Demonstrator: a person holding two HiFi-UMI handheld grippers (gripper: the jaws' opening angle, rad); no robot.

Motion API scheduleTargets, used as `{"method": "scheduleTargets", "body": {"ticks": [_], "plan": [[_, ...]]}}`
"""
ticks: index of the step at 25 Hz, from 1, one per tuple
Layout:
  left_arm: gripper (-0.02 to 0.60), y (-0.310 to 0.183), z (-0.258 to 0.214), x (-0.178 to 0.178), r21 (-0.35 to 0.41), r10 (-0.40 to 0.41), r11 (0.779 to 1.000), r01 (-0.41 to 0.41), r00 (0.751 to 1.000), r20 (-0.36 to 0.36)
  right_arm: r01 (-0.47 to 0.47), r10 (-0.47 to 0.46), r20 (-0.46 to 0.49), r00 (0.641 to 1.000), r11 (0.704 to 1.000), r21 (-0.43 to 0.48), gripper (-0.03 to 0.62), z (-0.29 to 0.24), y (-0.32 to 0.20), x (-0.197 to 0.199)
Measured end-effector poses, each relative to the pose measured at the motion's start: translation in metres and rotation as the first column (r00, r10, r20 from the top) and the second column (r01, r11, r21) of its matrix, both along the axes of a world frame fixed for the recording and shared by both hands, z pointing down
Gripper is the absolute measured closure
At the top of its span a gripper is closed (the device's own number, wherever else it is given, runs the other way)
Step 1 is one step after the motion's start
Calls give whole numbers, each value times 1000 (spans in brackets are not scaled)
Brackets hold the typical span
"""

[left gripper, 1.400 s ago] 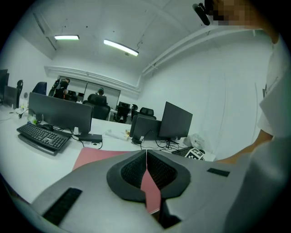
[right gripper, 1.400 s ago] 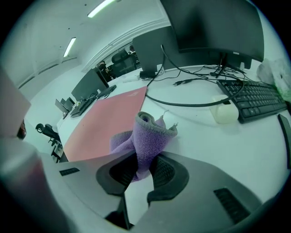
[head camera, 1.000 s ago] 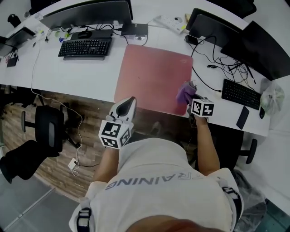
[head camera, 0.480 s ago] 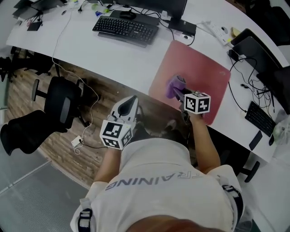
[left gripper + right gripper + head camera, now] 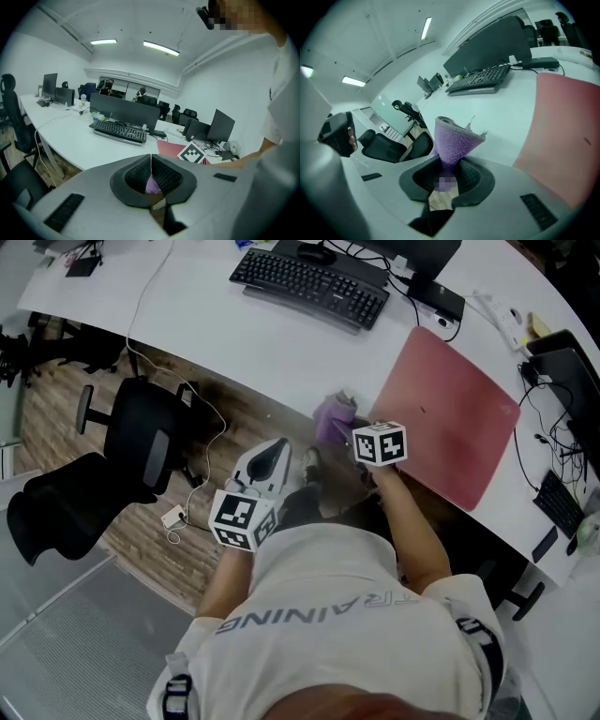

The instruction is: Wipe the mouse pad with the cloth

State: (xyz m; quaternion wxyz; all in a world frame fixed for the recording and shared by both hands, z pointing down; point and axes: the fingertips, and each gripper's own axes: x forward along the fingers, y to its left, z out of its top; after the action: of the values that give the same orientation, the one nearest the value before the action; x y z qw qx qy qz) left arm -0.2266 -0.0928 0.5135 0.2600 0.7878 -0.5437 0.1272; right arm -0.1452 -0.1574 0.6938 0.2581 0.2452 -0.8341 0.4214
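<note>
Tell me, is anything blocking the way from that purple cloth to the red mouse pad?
Nothing visible. The right gripper holds the cloth just off the desk; only bare desktop lies between it and the mouse pad.

Open-plan office: beyond the fingers [image 5: 164,176] of the left gripper [image 5: 150,161], a long white tabletop [image 5: 70,140] carries a black keyboard [image 5: 119,131] and a row of dark monitors [image 5: 124,110]; farther back stand more screens and high-backed chairs [image 5: 190,114]; strip lights [image 5: 161,48] run overhead; left of the right gripper's [image 5: 450,173] fingers [image 5: 473,176], black swivel chairs [image 5: 389,145] wait on wood flooring [image 5: 234,418]; a white cable [image 5: 150,287] crosses the tabletop.
</note>
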Motion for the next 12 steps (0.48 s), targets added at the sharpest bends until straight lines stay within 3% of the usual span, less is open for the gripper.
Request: {"method": "scheduleTargets", "body": {"ticks": [5, 12], "plan": [[549, -9, 13, -5, -21, 41, 999, -41, 999, -22, -46, 45, -76, 996, 999, -15, 505, 26, -2, 2], [549, -21, 11, 24, -11, 107, 994, -107, 994, -31, -89, 86, -109, 990, 996, -21, 502, 33, 4, 41]]}}
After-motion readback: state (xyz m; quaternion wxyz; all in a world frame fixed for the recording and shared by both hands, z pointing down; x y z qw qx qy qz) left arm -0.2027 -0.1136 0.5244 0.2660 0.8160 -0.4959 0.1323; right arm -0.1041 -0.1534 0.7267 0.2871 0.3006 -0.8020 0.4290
